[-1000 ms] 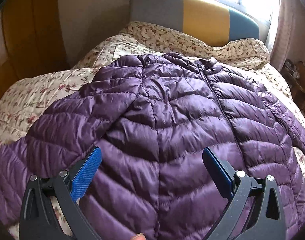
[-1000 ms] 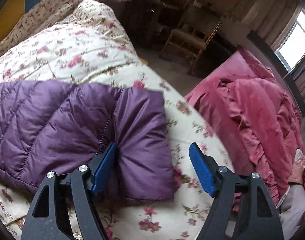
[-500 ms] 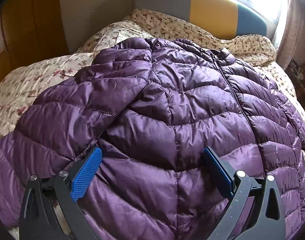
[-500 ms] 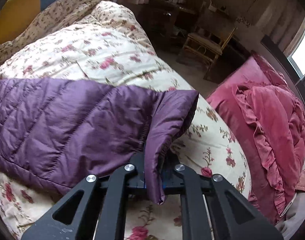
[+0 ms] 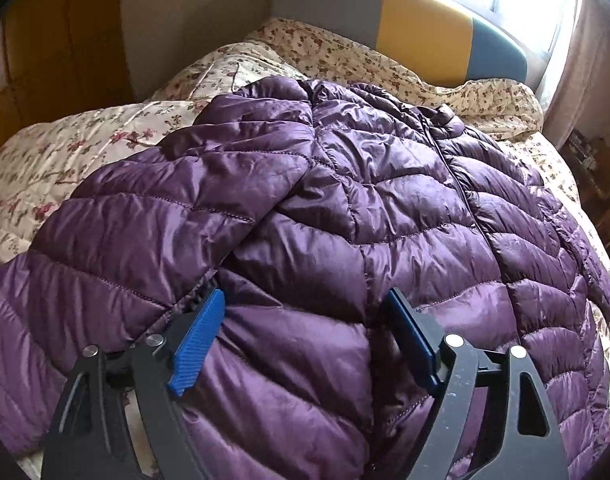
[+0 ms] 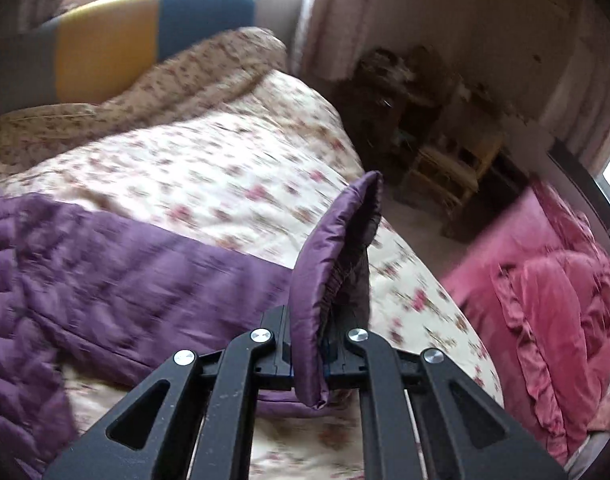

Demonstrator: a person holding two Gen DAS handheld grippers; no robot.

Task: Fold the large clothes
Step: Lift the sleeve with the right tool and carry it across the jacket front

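Note:
A purple quilted puffer jacket (image 5: 385, 208) lies front up on the floral quilt (image 5: 65, 152), zip closed, collar toward the headboard. My left gripper (image 5: 305, 340) is pressed down into the jacket's lower left front, by the seam under the near sleeve. Its jaws are closing, a bulge of padding stands between the blue pads (image 5: 199, 340), and the pad faces still show. In the right wrist view my right gripper (image 6: 325, 364) is shut on the cuff (image 6: 337, 248) of the jacket's sleeve (image 6: 145, 272). The cuff stands up, lifted off the quilt.
A grey, yellow and blue headboard (image 5: 417, 28) closes the far end of the bed under a bright window. A wooden wardrobe (image 5: 45, 48) stands at the left. Right of the bed are pink bedding (image 6: 553, 320), a wooden chair (image 6: 449, 172) and cluttered shelves.
My right gripper shut on the sleeve cuff and raised it off the quilt, swinging toward the headboard. My left gripper sank closer into the jacket and its jaws narrowed.

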